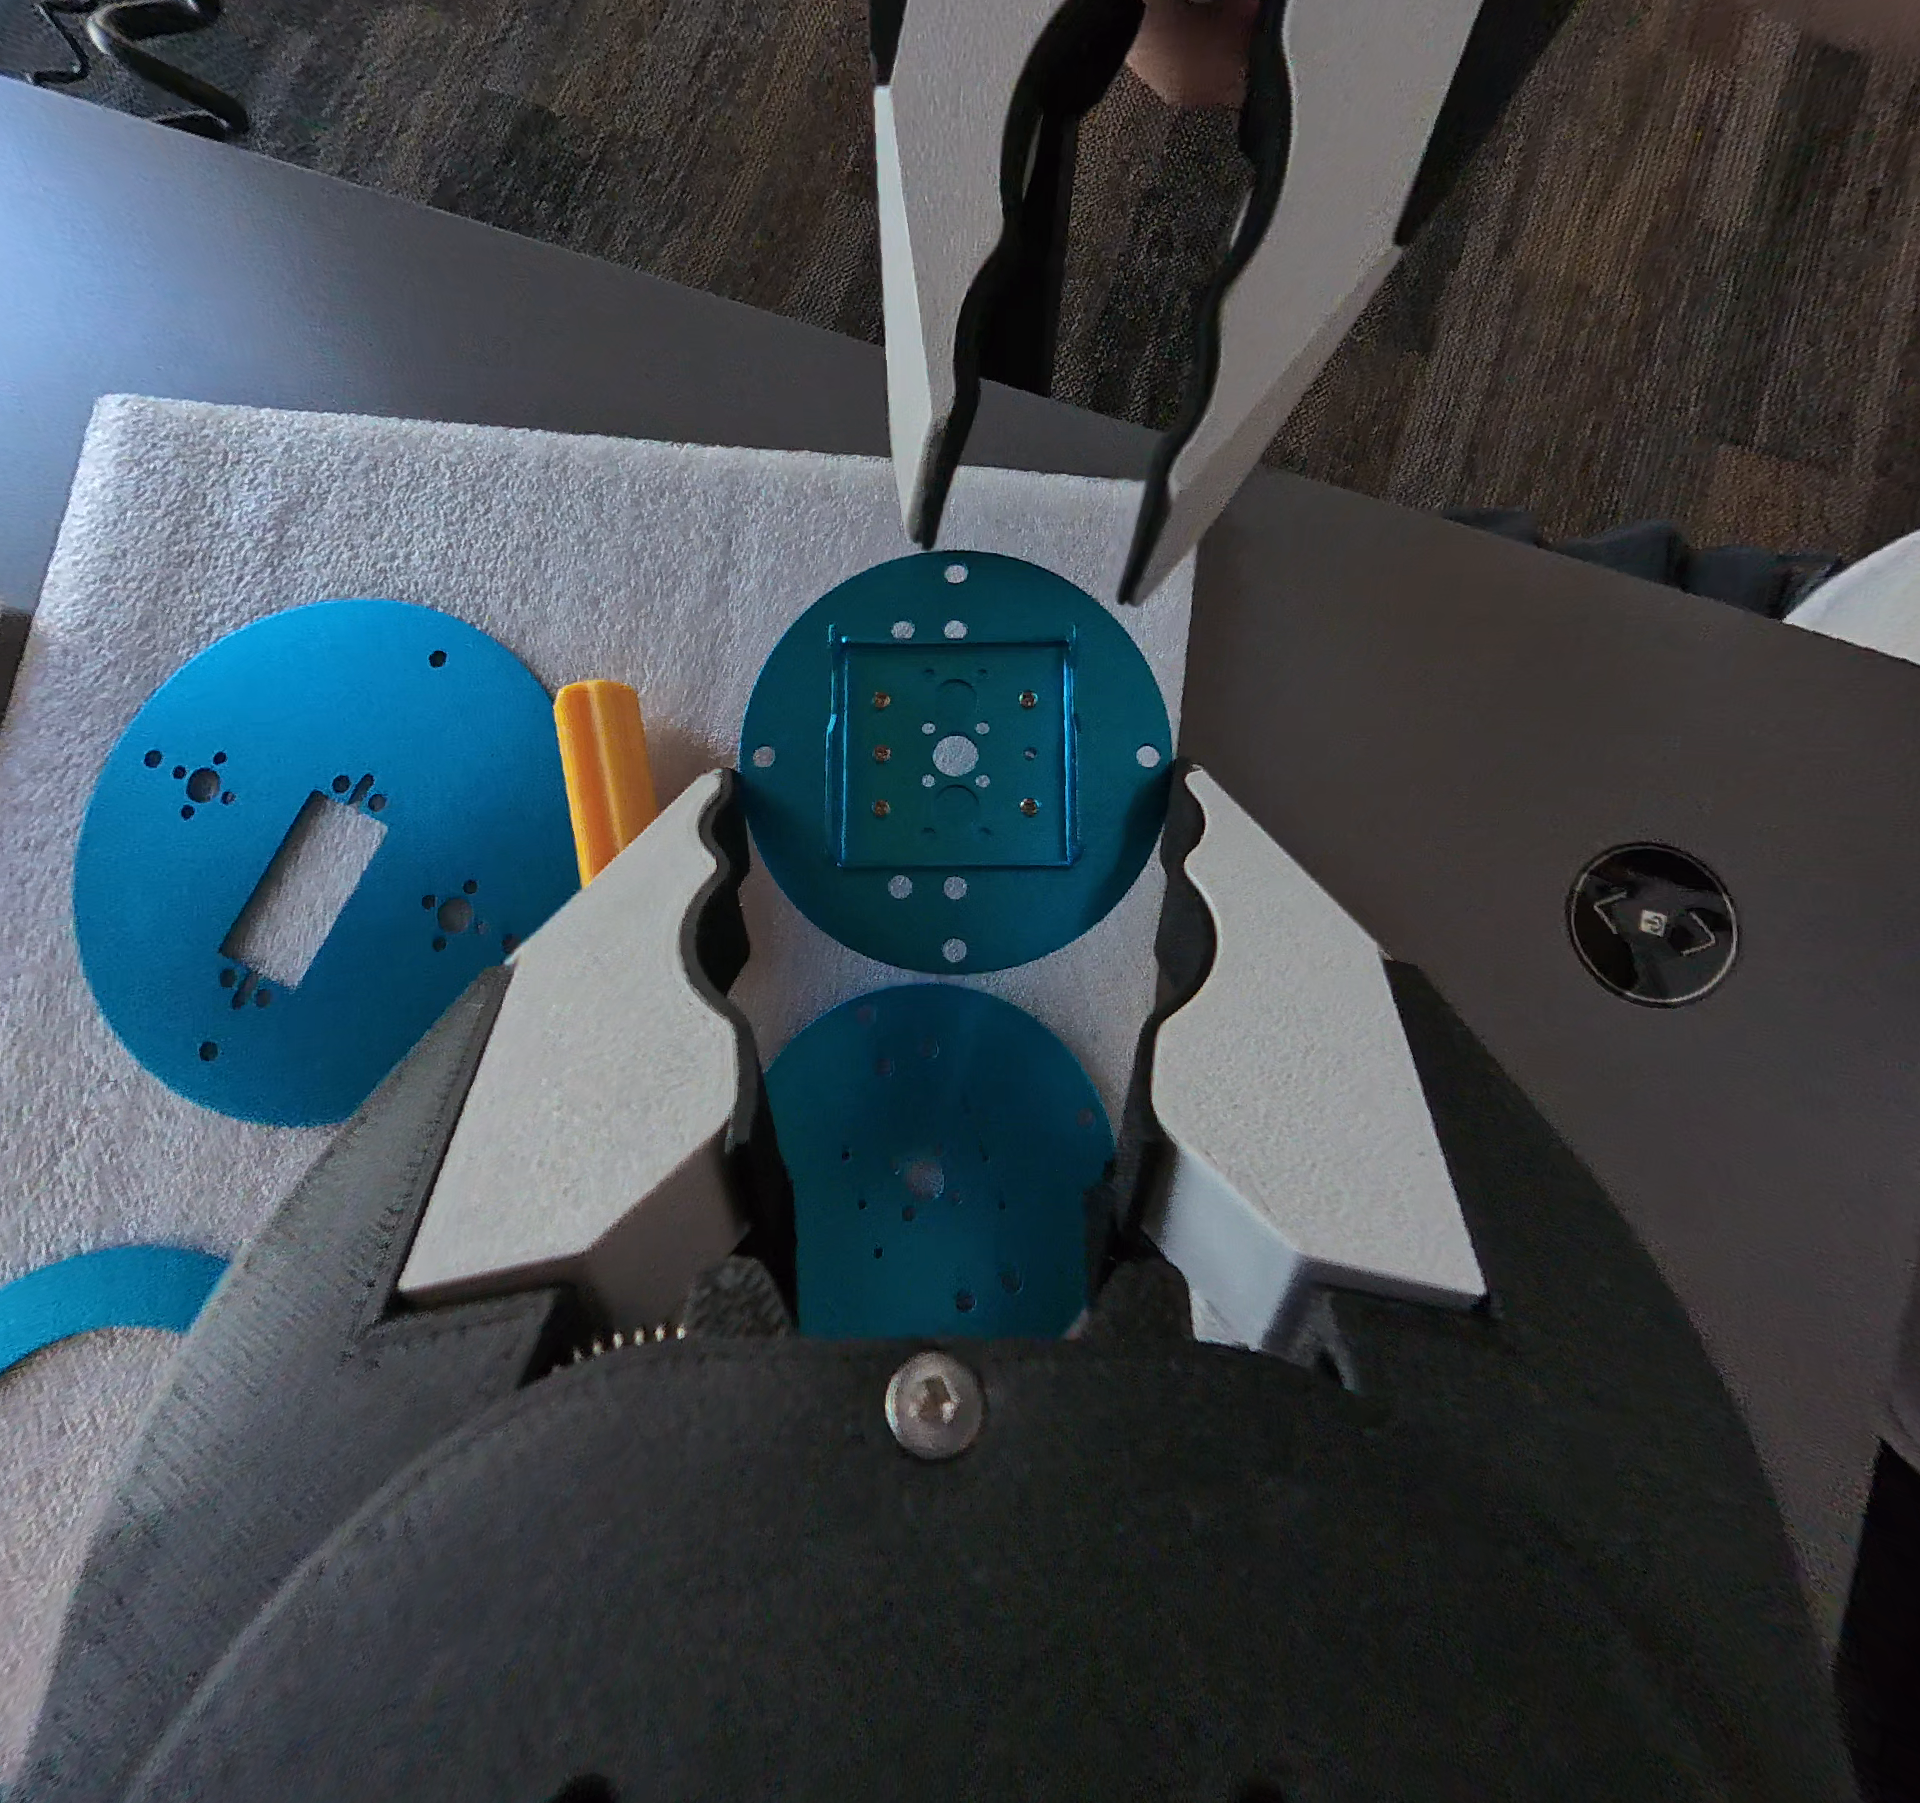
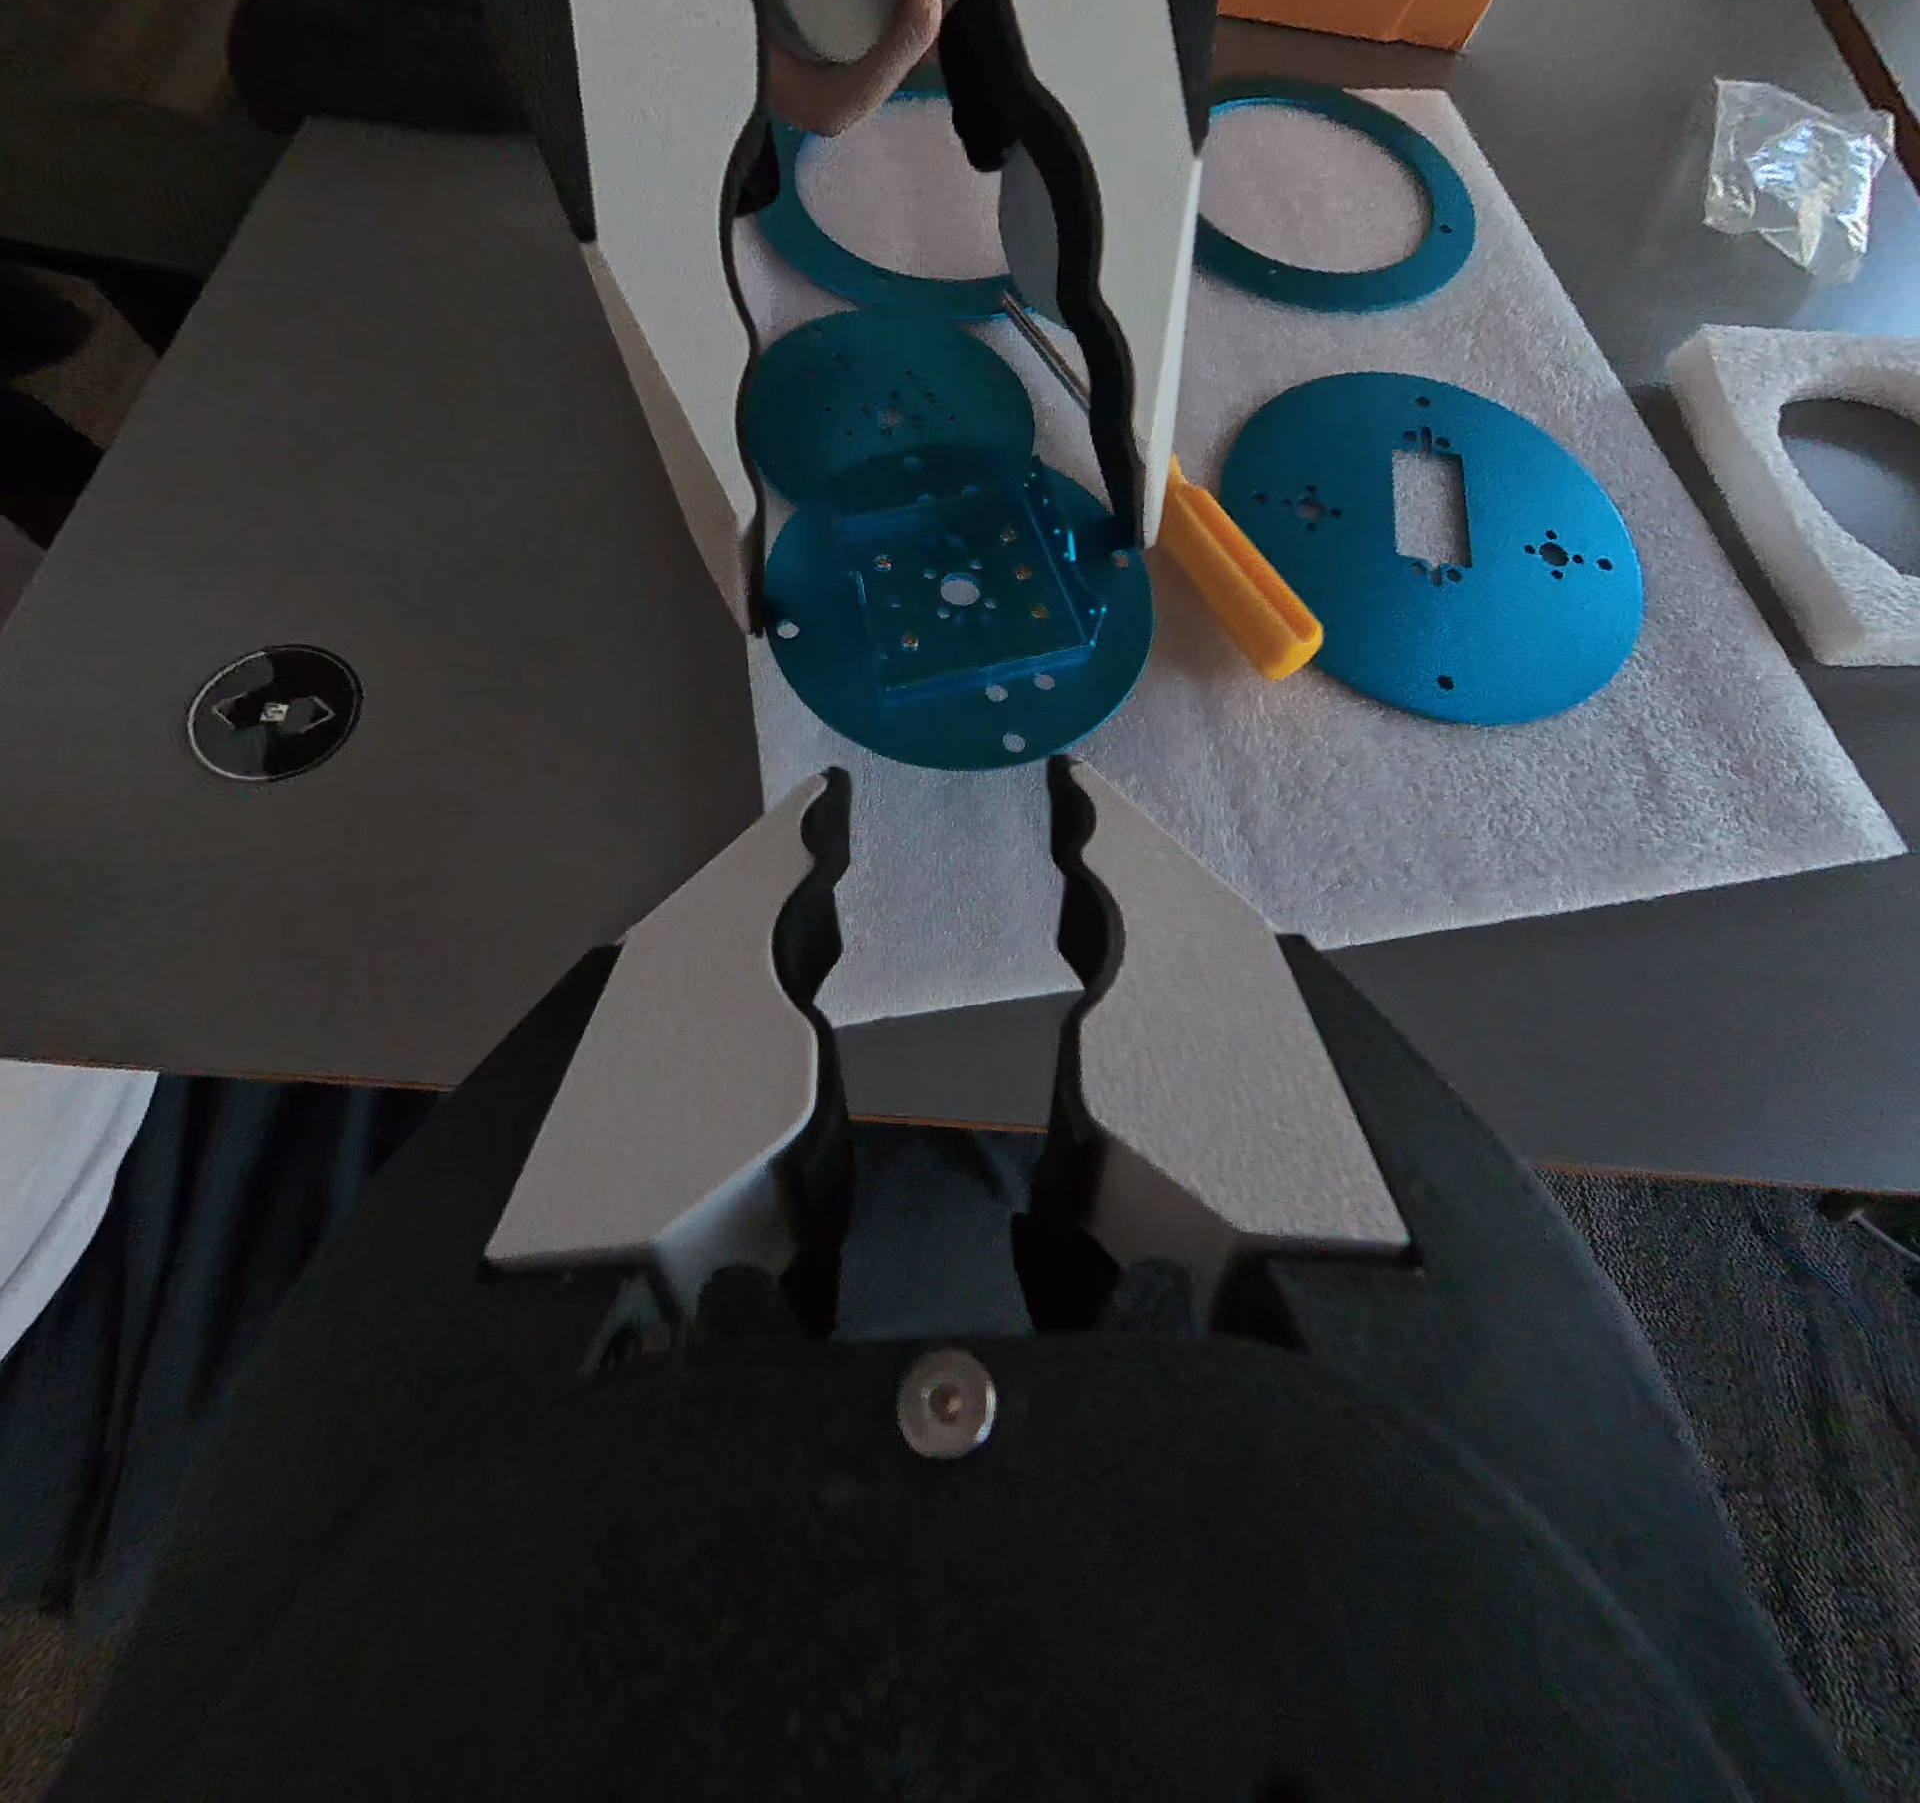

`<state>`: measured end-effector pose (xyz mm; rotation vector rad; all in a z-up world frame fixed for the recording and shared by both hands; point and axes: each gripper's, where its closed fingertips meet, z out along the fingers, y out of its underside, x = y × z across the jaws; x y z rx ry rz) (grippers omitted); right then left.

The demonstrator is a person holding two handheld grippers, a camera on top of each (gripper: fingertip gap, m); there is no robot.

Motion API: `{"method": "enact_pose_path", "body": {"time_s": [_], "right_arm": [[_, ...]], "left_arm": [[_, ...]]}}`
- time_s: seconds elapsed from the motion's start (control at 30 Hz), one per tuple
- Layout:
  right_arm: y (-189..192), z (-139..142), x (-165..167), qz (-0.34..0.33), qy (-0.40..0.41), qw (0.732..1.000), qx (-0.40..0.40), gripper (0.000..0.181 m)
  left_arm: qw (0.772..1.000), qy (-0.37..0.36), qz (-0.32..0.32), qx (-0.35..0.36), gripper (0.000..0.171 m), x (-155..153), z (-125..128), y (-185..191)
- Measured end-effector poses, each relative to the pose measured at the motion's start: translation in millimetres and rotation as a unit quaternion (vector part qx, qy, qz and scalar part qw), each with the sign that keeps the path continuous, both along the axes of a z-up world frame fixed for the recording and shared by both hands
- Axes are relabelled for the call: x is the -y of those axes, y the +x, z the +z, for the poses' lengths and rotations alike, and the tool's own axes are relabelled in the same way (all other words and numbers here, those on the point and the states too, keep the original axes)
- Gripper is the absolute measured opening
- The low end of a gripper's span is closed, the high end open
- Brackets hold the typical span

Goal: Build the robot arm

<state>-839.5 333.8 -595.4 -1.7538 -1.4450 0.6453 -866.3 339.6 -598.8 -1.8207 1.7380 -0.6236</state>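
While both tongs stand spread and empty, my left tongs (image 1: 951, 787) straddle the blue disc with the square bracket (image 1: 954, 761); my right tongs (image 2: 948, 777) wait just short of its rim. It lies flat on white foam (image 1: 416, 527): I judge it thin, stiff, slick metal, best pinched across its edge.

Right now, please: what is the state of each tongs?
Left tongs: open, astride the blue disc with square bracket, holding nothing.
Right tongs: open, empty, near that disc's edge.
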Motion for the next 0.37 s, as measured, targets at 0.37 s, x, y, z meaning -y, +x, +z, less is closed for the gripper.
{"method": "enact_pose_path", "body": {"time_s": [0.37], "right_arm": [[-6,-13,-3,-0.023,-0.002,0.998,-0.058,0.066]], "left_arm": [[1.000,0.010,-0.024,-0.008,0.080,3,-18,2]]}}
